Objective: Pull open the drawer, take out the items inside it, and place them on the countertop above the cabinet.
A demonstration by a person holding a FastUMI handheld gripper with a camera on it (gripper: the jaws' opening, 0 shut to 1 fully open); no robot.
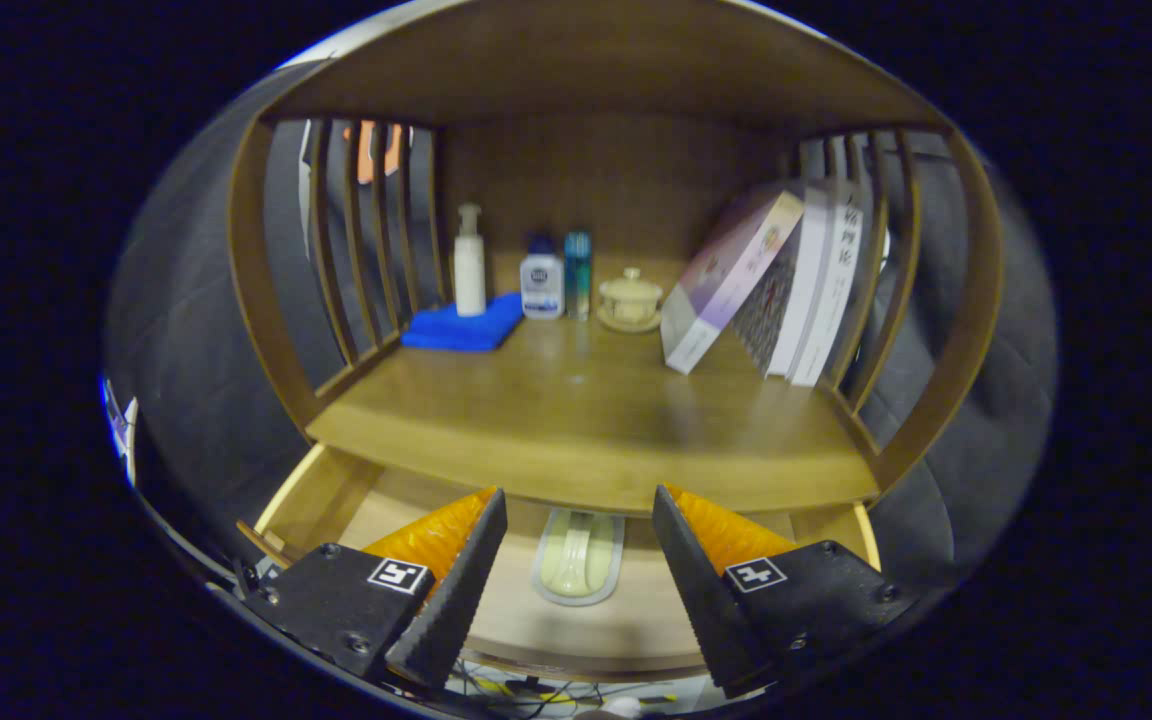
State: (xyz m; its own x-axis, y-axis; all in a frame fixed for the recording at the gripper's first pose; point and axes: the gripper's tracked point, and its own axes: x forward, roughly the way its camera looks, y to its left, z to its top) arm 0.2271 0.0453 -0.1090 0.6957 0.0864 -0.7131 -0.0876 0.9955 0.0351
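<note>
While the claw (579, 535) hangs released above the open drawer (316, 500), the pale oblong dish (576, 565) inside looks rigid, slick, perhaps fragile; pinch across its narrow sides.

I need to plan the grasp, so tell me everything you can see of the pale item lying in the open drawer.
The pale item is a cream-coloured, elongated oval thing with a greyish rim around it and a raised ridge along its middle; what it is made of cannot be told. It lies flat on the wooden floor of the open drawer, its far end tucked under the countertop's front edge. It sits between the open fingers of the gripper, and neither finger touches it.
</note>
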